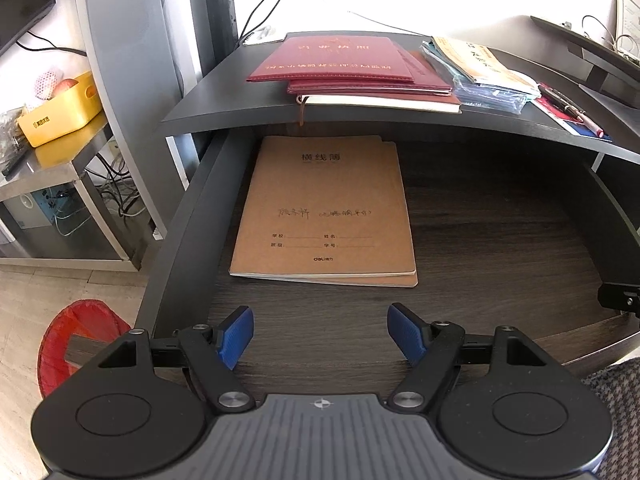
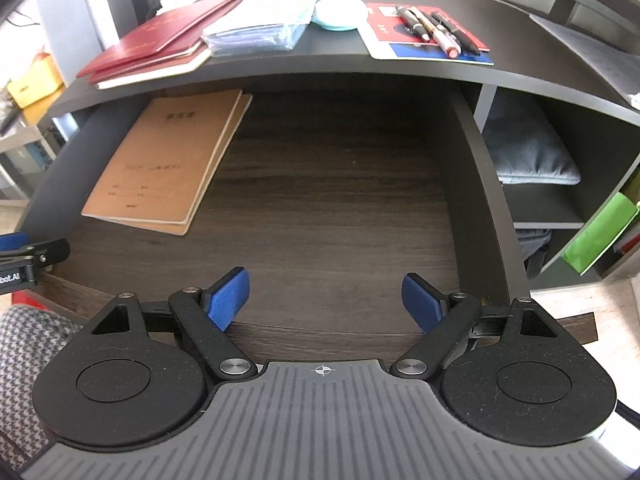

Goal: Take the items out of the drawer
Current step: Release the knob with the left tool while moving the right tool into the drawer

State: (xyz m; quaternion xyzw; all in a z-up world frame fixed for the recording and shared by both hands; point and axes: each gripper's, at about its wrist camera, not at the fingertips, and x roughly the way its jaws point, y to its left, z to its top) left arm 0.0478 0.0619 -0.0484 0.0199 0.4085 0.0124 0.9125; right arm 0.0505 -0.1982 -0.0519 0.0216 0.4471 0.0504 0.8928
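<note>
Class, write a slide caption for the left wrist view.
Open left tool hovers over drawer holding two kraft notebooks.

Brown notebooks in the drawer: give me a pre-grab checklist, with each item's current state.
1. Drawer pulled open: ok.
2. Brown notebooks uncovered, two stacked at the drawer's left side: ok.
3. Left gripper open, holding nothing: ok.
4. Right gripper open, holding nothing: ok.
5. Left gripper lined up in front of the notebooks' near edge: ok.
6. Near edge raised enough for a finger to slip under: cannot tell.
</note>
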